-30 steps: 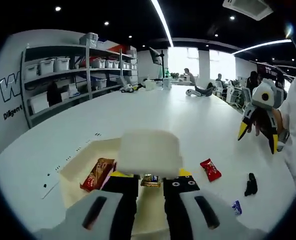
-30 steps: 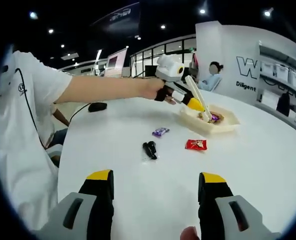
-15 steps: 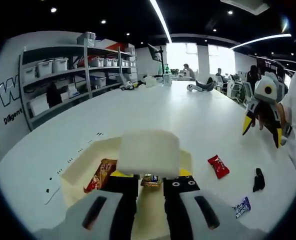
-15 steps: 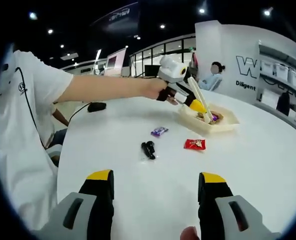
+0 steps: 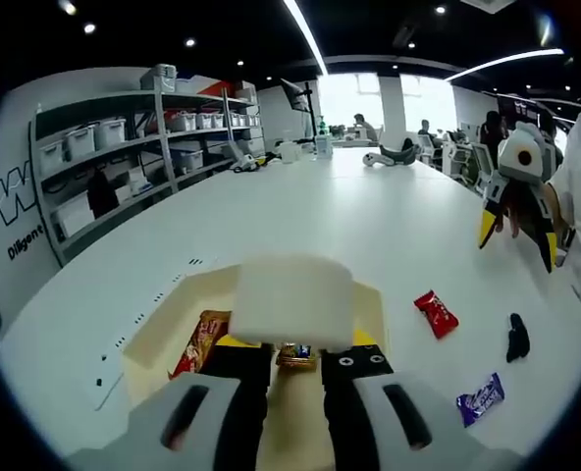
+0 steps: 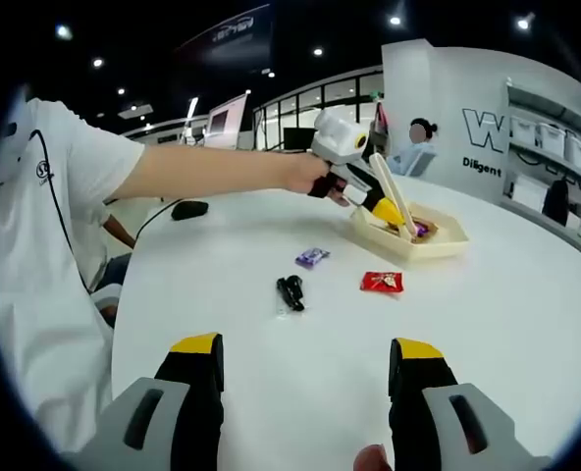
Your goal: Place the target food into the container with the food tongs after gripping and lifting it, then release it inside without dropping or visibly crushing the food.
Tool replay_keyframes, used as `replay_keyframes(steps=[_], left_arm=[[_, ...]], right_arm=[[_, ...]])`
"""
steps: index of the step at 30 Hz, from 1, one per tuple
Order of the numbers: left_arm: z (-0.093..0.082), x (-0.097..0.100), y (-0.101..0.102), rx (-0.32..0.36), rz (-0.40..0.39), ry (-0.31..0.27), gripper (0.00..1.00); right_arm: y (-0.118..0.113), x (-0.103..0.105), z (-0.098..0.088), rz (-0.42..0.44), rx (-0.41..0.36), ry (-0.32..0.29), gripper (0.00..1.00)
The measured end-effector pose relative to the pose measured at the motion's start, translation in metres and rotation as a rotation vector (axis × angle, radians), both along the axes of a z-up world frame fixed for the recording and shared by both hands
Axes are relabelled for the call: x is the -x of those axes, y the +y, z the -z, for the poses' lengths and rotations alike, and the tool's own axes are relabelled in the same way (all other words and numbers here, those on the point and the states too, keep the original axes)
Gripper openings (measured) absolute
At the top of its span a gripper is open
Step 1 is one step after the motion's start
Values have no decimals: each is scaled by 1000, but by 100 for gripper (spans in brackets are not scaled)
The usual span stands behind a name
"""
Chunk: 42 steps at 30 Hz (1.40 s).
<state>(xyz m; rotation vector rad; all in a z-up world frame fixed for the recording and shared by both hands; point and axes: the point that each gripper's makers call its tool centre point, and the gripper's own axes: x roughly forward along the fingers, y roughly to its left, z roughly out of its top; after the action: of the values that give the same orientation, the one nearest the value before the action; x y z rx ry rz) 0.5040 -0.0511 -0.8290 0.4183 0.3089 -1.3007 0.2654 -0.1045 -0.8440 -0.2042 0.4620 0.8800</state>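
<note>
Surface: large white table (image 6: 526, 294), glossy, running to the far windows in the left gripper view. Room: open office, dark ceiling with strip lights, grey shelving (image 5: 124, 147) with storage bins at upper left of the left gripper view; seated people in the distance.

Container (image 5: 163, 329): cream tray, lower centre of the left gripper view, centre right of the right gripper view. It holds a red-orange wrapped bar (image 5: 200, 341) at its left side.

Loose on the table, right of the tray in the left gripper view: red wrapped candy (image 5: 436, 313), purple wrapped candy (image 5: 481, 397), small black item (image 5: 516, 337).

Left gripper (image 5: 295, 365): held out on a bare forearm (image 6: 212, 173), jaws closed on white food tongs (image 6: 393, 201) that slant down into the tray. The tong tips hold a small gold-wrapped candy (image 5: 294, 355) above the tray floor.

Right gripper (image 6: 305, 368): low over the table, yellow-tipped jaws wide apart, nothing between them. In the left gripper view it hangs at the right edge.

Writing: wall lettering at left of the left gripper view begins "W" with "Diligent" beneath; the rest is cut off. Wrapper print is too small to read.
</note>
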Motion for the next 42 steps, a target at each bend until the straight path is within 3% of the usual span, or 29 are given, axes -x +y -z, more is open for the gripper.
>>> replay_keyframes(steps=[12, 22, 27, 34, 42], left_arm=[[0, -4, -2, -20, 21, -31, 19], [-10, 2, 4, -19, 36, -53, 20], [-7, 10, 10, -35, 44, -58, 20], [-4, 5, 30, -30, 2, -41, 21], [-1, -4, 39, -40, -42, -42, 21]], right_arm=[[0, 0, 1, 0, 0, 3, 66], [2, 0, 1, -5, -1, 3, 66], [3, 0, 0, -6, -2, 1, 66], [4, 1, 1, -8, 2, 2, 66], [7, 2, 0, -15, 1, 0, 66]])
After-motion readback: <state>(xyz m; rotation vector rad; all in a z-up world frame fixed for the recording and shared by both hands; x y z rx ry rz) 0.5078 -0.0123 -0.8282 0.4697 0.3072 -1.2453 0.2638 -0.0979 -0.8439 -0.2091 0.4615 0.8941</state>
